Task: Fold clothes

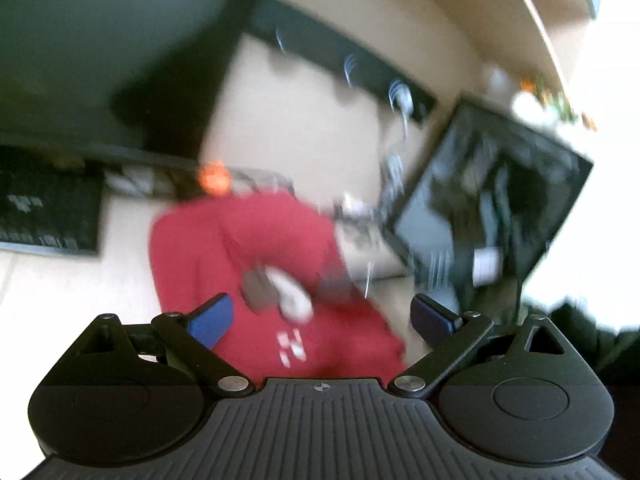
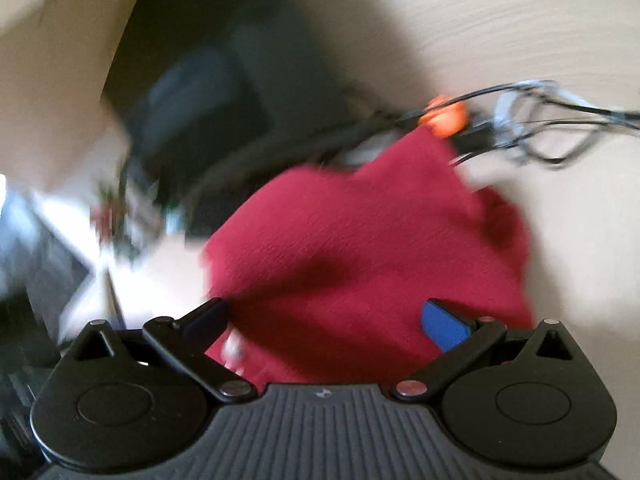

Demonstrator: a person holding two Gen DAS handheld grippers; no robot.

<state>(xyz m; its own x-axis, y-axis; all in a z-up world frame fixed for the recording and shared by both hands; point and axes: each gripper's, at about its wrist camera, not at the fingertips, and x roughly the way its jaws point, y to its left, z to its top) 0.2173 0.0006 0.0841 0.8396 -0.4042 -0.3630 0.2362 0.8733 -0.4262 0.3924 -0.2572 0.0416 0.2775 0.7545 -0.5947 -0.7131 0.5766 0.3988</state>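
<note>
The left gripper (image 1: 322, 320) has its jaws wide apart, with nothing between its blue pads (image 1: 212, 322). It hangs above a red garment (image 1: 240, 248), which shows in the gap between the fingers. The garment lies bunched on a pale tabletop (image 1: 52, 280). On the garment, near its middle, there is a grey and white patch, and closer to the gripper some small white marks; both are too blurred to read. Beyond the garment's far edge sits a small orange object (image 1: 216, 180). To the right of the garment stands a dark framed screen (image 1: 492, 200), tilted in the view. To the left of the garment lies a dark flat board (image 1: 48, 216).

The right gripper (image 2: 328, 322) also has its jaws wide apart and grips nothing. The red garment (image 2: 360, 240) fills the space between and beyond its fingers. Whether the pads touch the cloth cannot be told through the blur. At the garment's far corner is the orange object (image 2: 444, 118), with thin dark cables (image 2: 560, 120) running off to the right of it over the tabletop (image 2: 520, 32).
</note>
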